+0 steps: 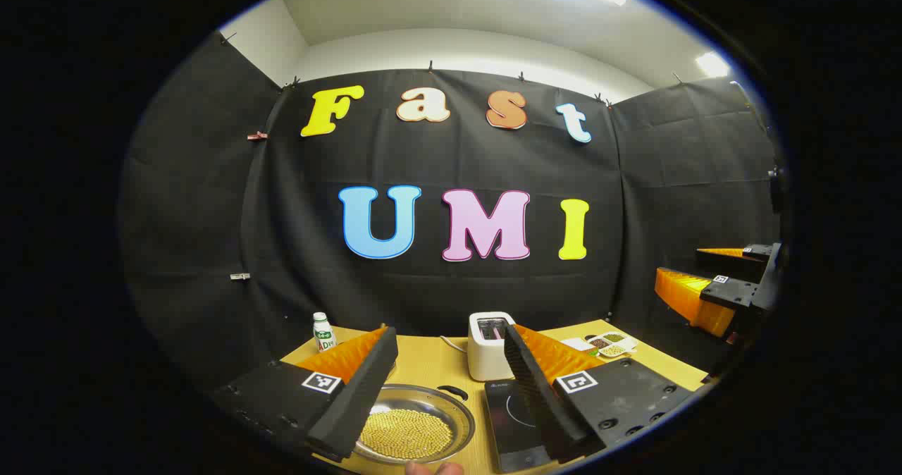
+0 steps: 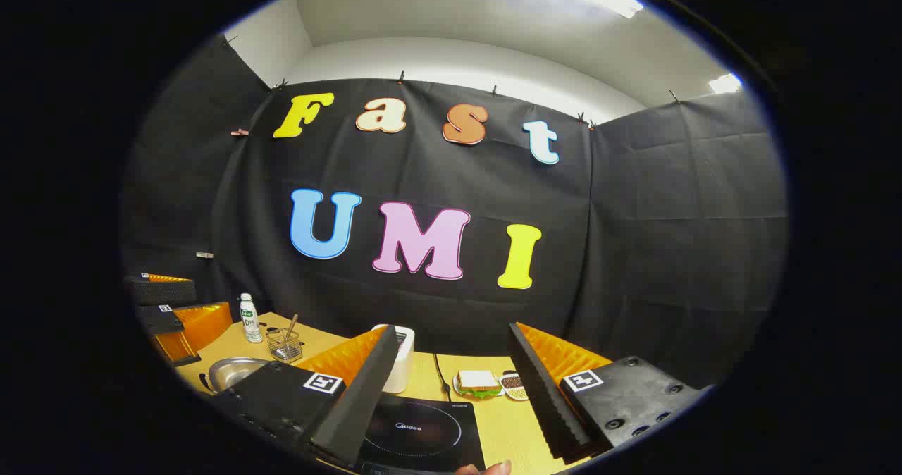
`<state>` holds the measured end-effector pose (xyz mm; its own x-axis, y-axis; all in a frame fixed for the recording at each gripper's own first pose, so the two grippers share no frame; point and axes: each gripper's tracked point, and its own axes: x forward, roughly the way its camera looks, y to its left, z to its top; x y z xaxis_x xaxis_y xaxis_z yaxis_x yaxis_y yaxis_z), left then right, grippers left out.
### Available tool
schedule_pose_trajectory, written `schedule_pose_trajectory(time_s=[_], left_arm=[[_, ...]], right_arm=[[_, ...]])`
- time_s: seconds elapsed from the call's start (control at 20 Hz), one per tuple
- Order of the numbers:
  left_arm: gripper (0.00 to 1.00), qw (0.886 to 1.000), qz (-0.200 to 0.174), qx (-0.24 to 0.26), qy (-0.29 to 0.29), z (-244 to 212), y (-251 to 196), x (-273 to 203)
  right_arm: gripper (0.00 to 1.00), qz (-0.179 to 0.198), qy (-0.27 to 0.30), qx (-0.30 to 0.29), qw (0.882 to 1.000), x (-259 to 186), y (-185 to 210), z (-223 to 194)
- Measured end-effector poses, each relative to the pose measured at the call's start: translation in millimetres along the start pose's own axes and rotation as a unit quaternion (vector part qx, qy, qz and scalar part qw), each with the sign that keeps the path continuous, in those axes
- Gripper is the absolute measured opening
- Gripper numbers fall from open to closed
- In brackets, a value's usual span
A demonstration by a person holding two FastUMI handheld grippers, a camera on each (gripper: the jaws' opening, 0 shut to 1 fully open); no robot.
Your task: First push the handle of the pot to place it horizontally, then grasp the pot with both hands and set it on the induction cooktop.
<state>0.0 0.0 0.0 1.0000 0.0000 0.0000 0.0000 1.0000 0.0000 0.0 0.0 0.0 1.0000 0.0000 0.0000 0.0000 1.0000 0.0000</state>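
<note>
A steel pot (image 1: 451, 418) holding small yellow beads sits on the wooden table (image 1: 437, 366), low between my left gripper's spread fingers. Its black handle (image 1: 452, 392) lies at the far rim. Just right of it is the black induction cooktop (image 1: 509, 418). My left gripper (image 1: 449, 334) is open and holds nothing. In the right gripper view the cooktop (image 2: 423, 433) lies below my right gripper (image 2: 452, 330), which is open and holds nothing. The pot (image 2: 236, 371) is at the left there, under the left gripper (image 2: 173, 302). The right gripper (image 1: 712, 274) hovers at the far right.
A white toaster (image 1: 490, 344) stands behind the cooktop, with its cable on the table. A small bottle (image 1: 323, 332) and a wire basket (image 2: 284, 344) are at the back left. A sandwich plate (image 2: 478, 383) and small dishes (image 1: 609, 344) lie to the right.
</note>
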Motion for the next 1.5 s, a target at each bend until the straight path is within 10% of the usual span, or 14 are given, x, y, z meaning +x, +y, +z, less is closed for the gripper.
schedule_pose_trajectory(time_s=[1.25,1.3,1.5], left_arm=[[0.94,1.0,-0.007,-0.004,-0.013,8,2,-14],[0.91,1.0,-0.011,-0.006,-0.013,7,0,-14],[0.22,0.999,-0.037,0.016,0.02,-9,-7,-16]], right_arm=[[0.97,-0.007,-0.002,-0.005,1.0,-18,1,5],[0.97,-0.008,-0.002,-0.006,1.0,-19,0,6],[0.97,-0.009,-0.004,-0.008,1.0,-20,3,7]])
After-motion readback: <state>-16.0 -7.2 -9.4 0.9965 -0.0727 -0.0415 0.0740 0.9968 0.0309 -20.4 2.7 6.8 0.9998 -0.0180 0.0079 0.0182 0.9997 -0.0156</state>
